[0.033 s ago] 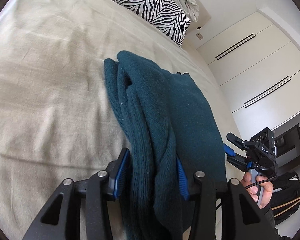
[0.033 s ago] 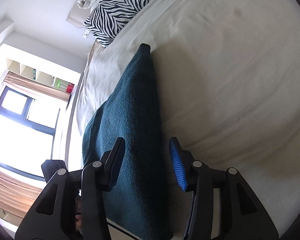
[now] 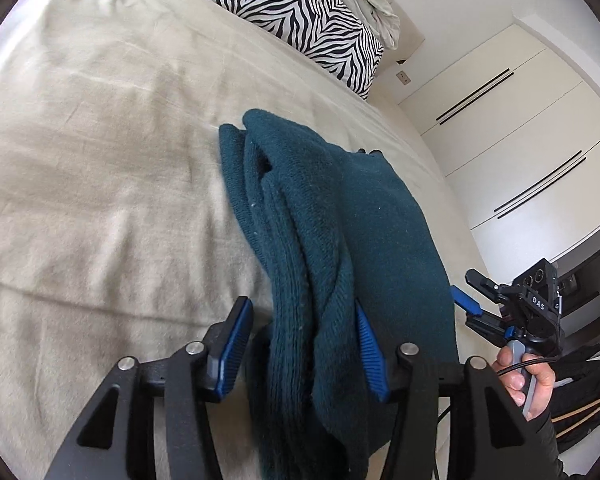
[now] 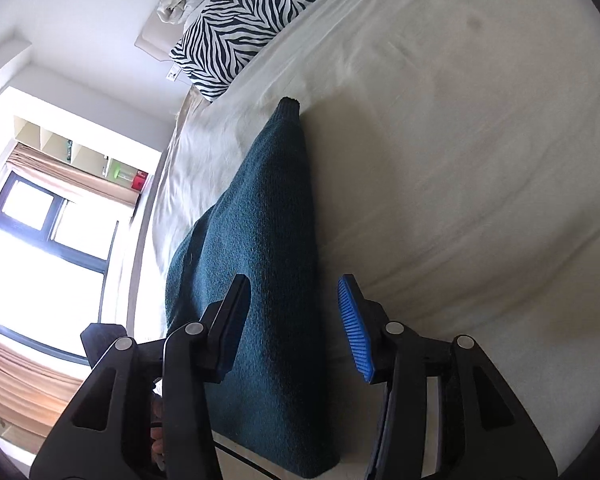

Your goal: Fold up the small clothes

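left gripper parted, loose around the bunched edge of the teal sweater; right gripper parted too, pads off the knit. sweater rests folded on the bed. looks like release; next, regrip for another fold.

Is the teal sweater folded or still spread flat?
Folded: the teal sweater lies doubled in a narrow layered strip on the bed.

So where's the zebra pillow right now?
The zebra pillow is at the far end of the bed, at the top of both wrist views, beyond the teal sweater and next to a crumpled white pillow.
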`<state>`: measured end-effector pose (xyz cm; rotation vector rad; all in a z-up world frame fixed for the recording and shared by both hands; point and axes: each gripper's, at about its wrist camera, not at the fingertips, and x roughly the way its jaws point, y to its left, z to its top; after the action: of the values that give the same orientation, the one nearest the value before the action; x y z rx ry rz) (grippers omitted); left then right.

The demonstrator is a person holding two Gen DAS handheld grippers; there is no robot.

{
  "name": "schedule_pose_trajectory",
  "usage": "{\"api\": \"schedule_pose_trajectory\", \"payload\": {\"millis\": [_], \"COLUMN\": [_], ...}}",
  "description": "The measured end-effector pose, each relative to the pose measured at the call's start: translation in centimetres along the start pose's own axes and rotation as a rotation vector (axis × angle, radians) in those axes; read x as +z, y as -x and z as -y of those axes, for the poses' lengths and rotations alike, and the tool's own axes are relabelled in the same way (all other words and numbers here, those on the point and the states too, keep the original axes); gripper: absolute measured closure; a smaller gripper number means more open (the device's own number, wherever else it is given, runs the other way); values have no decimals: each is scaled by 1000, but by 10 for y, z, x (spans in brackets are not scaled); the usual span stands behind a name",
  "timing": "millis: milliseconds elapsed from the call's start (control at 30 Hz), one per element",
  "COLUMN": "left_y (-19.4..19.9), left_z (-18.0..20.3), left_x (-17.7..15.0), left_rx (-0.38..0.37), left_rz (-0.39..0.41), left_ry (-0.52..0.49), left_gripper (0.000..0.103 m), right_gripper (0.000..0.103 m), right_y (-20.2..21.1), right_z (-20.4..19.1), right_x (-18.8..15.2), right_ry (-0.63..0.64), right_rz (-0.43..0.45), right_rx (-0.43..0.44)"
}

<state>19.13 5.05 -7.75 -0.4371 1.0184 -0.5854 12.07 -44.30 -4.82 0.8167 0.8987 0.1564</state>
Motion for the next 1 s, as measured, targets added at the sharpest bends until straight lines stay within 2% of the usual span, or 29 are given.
{"api": "schedule_pose_trajectory", "payload": {"millis": [33, 200, 300, 333, 433, 467, 567, 733, 800, 900, 1000], "left_y": [11, 67, 94, 100, 119, 127, 153, 192, 196, 194, 191], "left_z": [3, 48, 88, 102, 140, 152, 175, 195, 199, 203, 206], "left_x": [-9, -57, -85, -92, -108, -109, -114, -121, -122, -124, -131], "left_rx": [45, 263, 382, 434, 556, 595, 651, 601, 614, 652, 689], "left_rz": [39, 258, 382, 416, 530, 576, 665, 731, 713, 643, 619], "left_ry": [-13, -129, -254, -298, -390, -404, -409, -382, -362, -335, -346], "left_gripper": [35, 2, 0, 0, 0, 0, 0, 0, 0, 0, 0], "right_gripper": [59, 54, 45, 39, 11, 6, 0, 0, 0, 0, 0], "right_y": [18, 91, 126, 140, 175, 186, 215, 242, 247, 255, 259], "right_z": [1, -18, -39, -49, -75, -83, -105, -131, -137, -144, -150], "right_x": [-8, -55, -82, -91, -117, -124, -141, -158, -166, -178, -181], "right_ry": [20, 183, 291, 327, 415, 441, 509, 594, 613, 637, 626], "right_rz": [34, 203, 314, 357, 515, 572, 683, 677, 662, 641, 624], "right_rx": [-13, -128, -177, -192, -223, -221, -242, -229, -228, -234, -245]}}
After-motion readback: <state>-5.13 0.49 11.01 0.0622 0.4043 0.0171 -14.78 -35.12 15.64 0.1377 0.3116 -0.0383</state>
